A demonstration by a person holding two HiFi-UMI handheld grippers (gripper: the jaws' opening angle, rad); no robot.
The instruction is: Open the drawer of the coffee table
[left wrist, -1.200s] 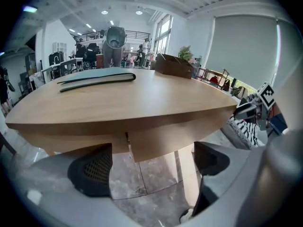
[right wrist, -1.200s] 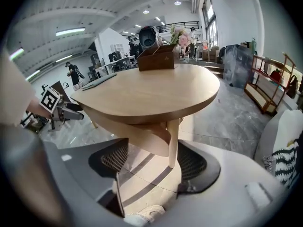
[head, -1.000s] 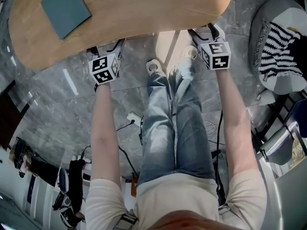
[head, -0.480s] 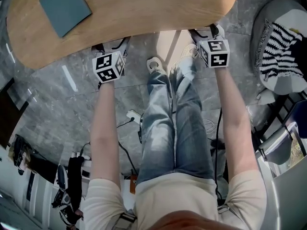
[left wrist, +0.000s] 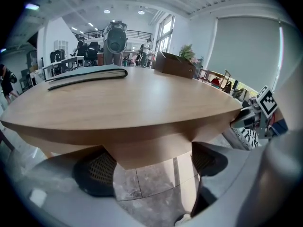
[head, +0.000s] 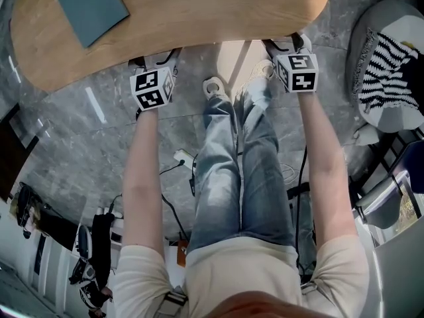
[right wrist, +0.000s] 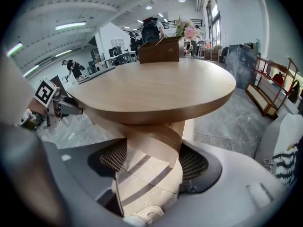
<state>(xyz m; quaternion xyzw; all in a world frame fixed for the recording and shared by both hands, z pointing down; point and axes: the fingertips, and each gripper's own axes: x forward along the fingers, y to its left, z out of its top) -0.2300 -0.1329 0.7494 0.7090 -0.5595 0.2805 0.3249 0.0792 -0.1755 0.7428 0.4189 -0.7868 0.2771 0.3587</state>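
The oval wooden coffee table [head: 199, 12] fills the top of the head view. Both grippers reach under its near edge, so their jaws are hidden there. My left gripper [head: 156, 65] is at the left, my right gripper [head: 286, 45] at the right. In the left gripper view the left gripper [left wrist: 151, 167] has its jaws closing, still wide apart, around a wooden drawer front [left wrist: 151, 148] under the top. The pads flank it without a clear press. In the right gripper view the right gripper [right wrist: 154, 160] stands open around a curved wooden band [right wrist: 151, 138] under the top.
A grey-blue book [head: 93, 8] lies on the table's left part. A brown box with flowers [right wrist: 158, 51] stands at its far side. My jeans legs [head: 238, 171] and white shoes [head: 213, 88] are between the arms. A striped cushion [head: 391, 71] lies right; cables [head: 182, 161] run over the grey floor.
The head view has shifted slightly. Both grippers stay at the table's near edge, the left one a touch closer under it.
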